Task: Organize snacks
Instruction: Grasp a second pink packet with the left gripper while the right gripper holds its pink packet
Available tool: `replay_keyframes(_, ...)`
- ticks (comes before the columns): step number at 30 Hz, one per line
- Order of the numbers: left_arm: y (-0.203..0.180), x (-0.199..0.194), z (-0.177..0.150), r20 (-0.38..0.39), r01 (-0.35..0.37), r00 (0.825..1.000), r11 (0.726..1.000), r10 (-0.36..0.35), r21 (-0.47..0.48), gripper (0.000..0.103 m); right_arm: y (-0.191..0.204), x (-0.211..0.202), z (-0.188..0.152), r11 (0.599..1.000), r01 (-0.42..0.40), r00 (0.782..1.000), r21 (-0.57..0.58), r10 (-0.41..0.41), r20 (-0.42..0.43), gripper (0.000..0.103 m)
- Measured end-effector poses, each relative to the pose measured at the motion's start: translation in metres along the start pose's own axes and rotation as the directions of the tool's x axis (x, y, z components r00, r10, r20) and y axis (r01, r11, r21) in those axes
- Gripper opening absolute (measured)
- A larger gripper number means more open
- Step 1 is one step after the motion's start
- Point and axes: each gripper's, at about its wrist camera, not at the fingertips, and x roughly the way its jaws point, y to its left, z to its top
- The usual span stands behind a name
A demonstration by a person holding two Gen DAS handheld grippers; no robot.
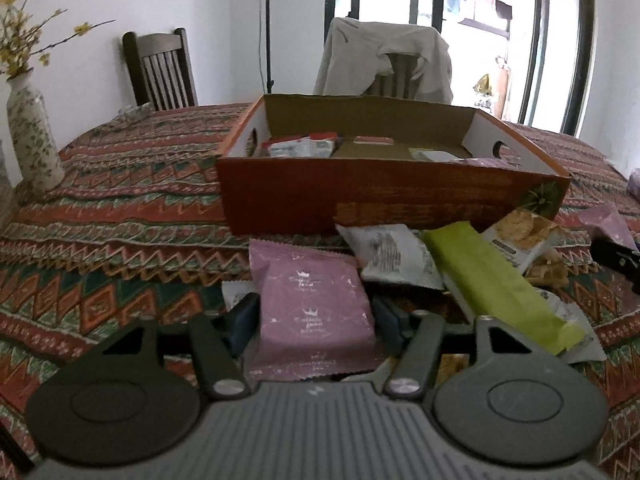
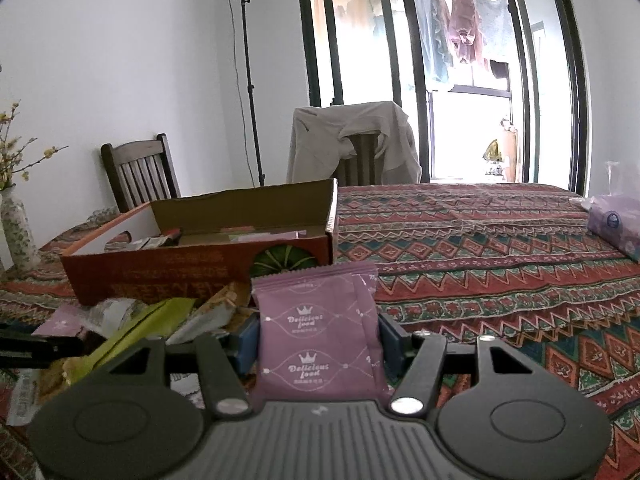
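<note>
While several packets already lie inside the cardboard box (image 1: 384, 200), the task looks only partly done. Each gripper is closed on 1 purple snack packet: the left gripper (image 1: 316, 320) holds its purple packet (image 1: 316, 312) low over the pile, and the right gripper (image 2: 318, 340) holds another purple packet (image 2: 320, 332) upright. A green packet (image 1: 492, 284), a white packet (image 1: 396, 256) and a cracker packet (image 1: 524, 232) are left on the tablecloth (image 1: 120, 220), just beside the box.

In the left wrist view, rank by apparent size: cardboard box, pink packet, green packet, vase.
1. Cardboard box, plainly largest.
2. Pink packet, though it sits between the left hand-held gripper fingers, so nearness inflates it.
3. Green packet and vase look about alike; not ranked.
</note>
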Motion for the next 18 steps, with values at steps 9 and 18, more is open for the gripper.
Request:
replay_keyframes(9, 0.005, -0.001, -0.004, 0.000, -0.024, 1.000, 1.000, 0.024, 0.010, 0.076, 0.000, 0.001, 0.000, 1.000, 0.001, 1.000, -0.001, -0.001, -0.006, 0.059)
replay_keyframes(18, 0.004, -0.001, -0.006, 0.042, -0.048, 0.998, 0.999, 0.047, 0.009, 0.062, 0.000, 0.003, 0.000, 1.000, 0.002, 1.000, 0.001, -0.002, -0.014, 0.059)
